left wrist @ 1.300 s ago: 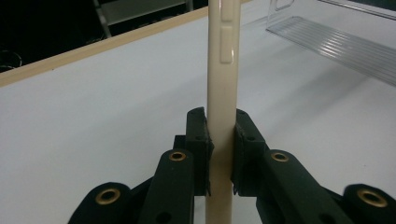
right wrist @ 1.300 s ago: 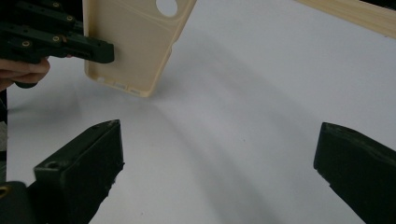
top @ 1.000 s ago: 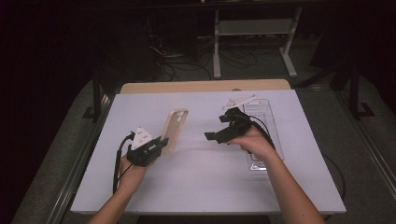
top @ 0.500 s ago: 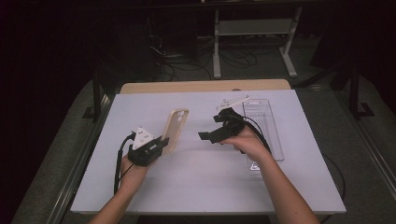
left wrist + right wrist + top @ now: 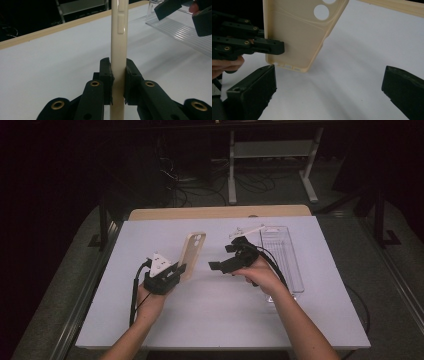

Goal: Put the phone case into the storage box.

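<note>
A cream phone case (image 5: 191, 254) stands on edge above the white table, tilted, camera holes uppermost. My left gripper (image 5: 178, 270) is shut on its lower part; in the left gripper view both pads (image 5: 107, 72) press the thin case (image 5: 119, 37) from either side. My right gripper (image 5: 216, 266) hovers just right of the case, pointing left at it, jaws wide open and empty. In the right gripper view the case (image 5: 297, 32) hangs ahead between my own open jaws (image 5: 329, 87), with the left gripper (image 5: 262, 46) clamped on its edge.
A clear plastic tray (image 5: 282, 255) lies on the white tabletop (image 5: 215, 320) to the right, behind my right hand, and appears as a ribbed clear tray (image 5: 175, 27) in the left gripper view. A wooden edge (image 5: 215, 212) borders the far side.
My right gripper has edged a little to the left, from over the tray's side toward the phone case. The left gripper and the case have stayed put.
</note>
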Action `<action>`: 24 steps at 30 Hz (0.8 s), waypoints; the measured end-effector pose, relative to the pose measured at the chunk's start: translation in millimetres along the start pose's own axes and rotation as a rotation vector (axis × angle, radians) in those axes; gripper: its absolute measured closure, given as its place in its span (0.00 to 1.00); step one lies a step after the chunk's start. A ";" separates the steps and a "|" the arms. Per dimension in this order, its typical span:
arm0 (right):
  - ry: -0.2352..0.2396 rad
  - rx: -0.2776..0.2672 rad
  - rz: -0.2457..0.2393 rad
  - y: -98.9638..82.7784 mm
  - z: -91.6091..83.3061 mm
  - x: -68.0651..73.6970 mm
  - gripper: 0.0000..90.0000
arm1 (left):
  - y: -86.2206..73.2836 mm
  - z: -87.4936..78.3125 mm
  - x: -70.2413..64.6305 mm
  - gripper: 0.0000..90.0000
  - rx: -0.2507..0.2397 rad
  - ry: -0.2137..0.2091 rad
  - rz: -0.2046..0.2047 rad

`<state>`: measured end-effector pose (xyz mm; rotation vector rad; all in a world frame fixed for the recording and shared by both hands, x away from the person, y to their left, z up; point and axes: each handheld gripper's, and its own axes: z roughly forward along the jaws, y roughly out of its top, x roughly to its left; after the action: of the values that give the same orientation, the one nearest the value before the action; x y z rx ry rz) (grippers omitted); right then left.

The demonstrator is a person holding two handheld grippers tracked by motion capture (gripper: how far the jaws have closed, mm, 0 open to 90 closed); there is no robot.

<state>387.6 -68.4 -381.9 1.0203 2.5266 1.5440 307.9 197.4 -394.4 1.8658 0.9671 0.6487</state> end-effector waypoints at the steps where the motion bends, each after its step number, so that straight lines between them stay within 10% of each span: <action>1: 0.005 -0.006 0.006 0.0 0.6 0.0 0.00 | 0.2 0.6 -0.4 0.88 -0.002 0.001 -0.002; 24: 0.093 -0.073 0.085 2.7 9.0 3.4 0.00 | 7.3 12.2 -25.3 0.88 -0.015 -0.015 0.011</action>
<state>389.3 -58.7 -383.3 1.0849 2.4952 1.7316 305.6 168.5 -394.4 1.8616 0.9401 0.6459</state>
